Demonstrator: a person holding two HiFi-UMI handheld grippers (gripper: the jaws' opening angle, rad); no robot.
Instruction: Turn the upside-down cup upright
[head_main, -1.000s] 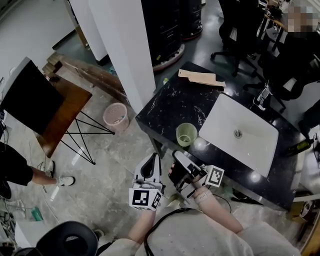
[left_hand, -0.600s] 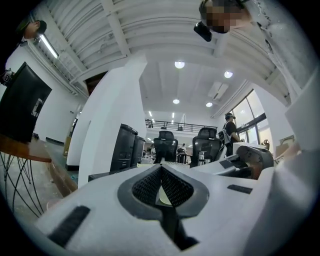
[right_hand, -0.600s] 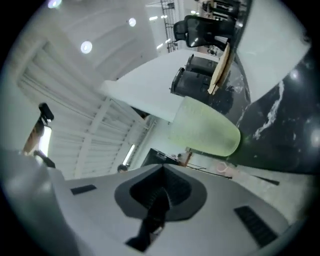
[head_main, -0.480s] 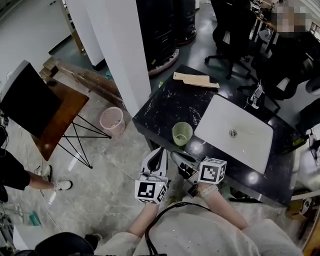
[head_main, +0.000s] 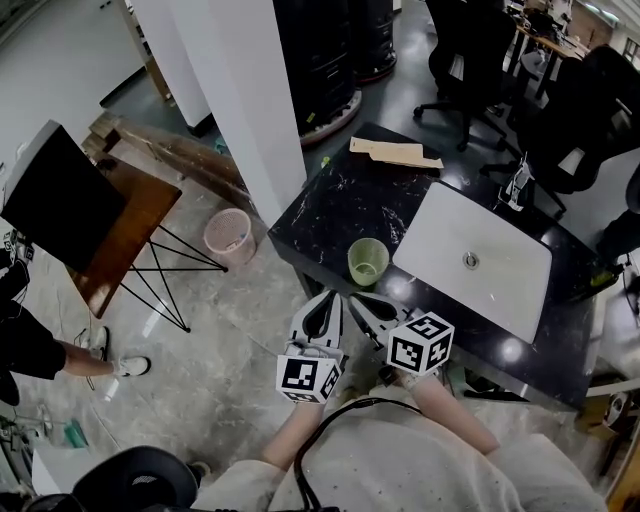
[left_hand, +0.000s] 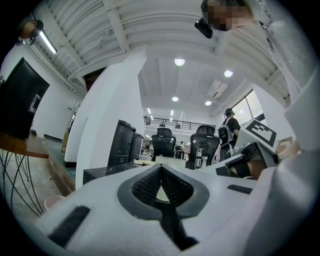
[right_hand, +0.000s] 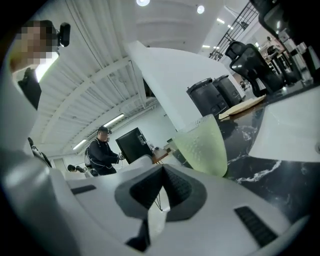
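The cup (head_main: 367, 261) is pale green and translucent, with a finely dotted wall that widens towards the rim. It stands upright, mouth up, on the black marbled bench (head_main: 335, 205). It sits near the bench's front edge, just beside the white sink (head_main: 445, 240) and apart from both tools. In the right gripper view the cup (right_hand: 202, 145) shows close ahead and a little to the right of the finger line, leaning in the frame, with nothing touching it. The person holds both tools side by side just off the bench's near edge, over the floor, with the forearms reaching in from below in the head view. The left gripper (head_main: 325, 302) points roughly level towards the bench; its fingers (left_hand: 145, 187) are pressed together at the tips and carry nothing. The right gripper (head_main: 360, 302) sits close beside it, with its marker cube (head_main: 420, 343) turned up, aimed at the cup. Its fingers (right_hand: 140, 192) are likewise closed together and empty.
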